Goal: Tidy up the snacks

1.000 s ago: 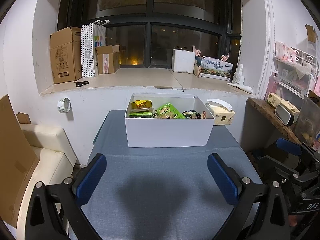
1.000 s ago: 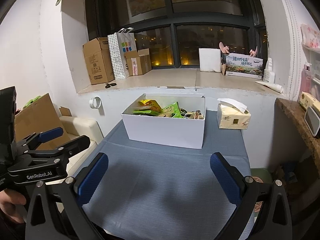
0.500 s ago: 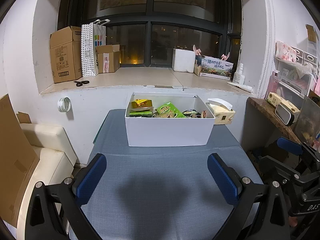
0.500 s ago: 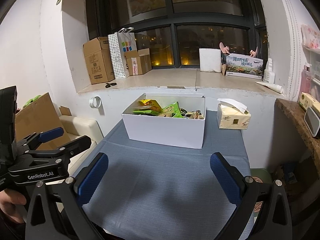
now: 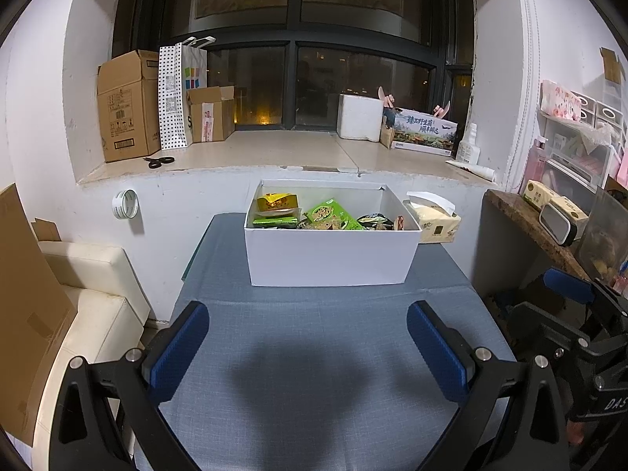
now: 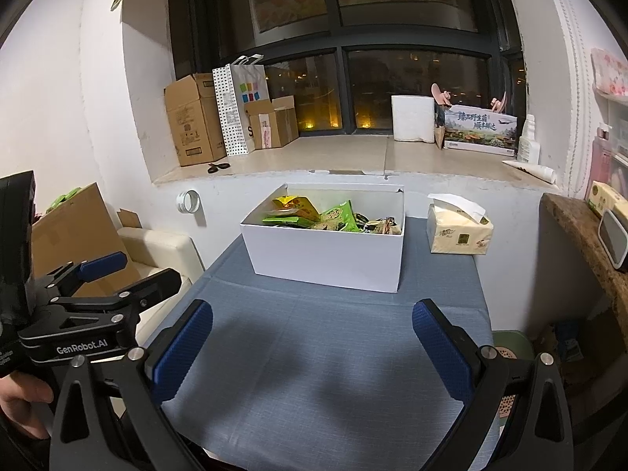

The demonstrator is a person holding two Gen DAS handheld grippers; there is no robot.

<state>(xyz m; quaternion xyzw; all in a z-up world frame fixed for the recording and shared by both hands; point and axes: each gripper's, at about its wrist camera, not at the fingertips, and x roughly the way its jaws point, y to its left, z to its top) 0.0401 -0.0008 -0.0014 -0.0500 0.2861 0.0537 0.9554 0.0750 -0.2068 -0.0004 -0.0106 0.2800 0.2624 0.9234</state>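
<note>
A white open box [image 5: 329, 255] stands at the far end of a blue-grey table [image 5: 314, 373]. It holds several snack packets: a yellow one [image 5: 276, 202], green ones [image 5: 327, 216] and darker ones at the right. The box also shows in the right wrist view [image 6: 325, 255]. My left gripper [image 5: 308, 347] is open and empty, above the table's near part, well short of the box. My right gripper [image 6: 314, 349] is open and empty, likewise short of the box. The left gripper's body shows at the left of the right wrist view [image 6: 90, 314].
A tissue box [image 6: 459, 231] sits right of the white box. A windowsill behind holds cardboard boxes [image 5: 127, 106], a dotted bag [image 5: 174, 98], scissors [image 5: 159, 161] and a foam block [image 5: 359, 117]. A cream seat [image 5: 86, 302] is left, a wooden shelf [image 5: 537, 231] right.
Both grippers have barely moved; the view is almost the same. Both stay open and empty.
</note>
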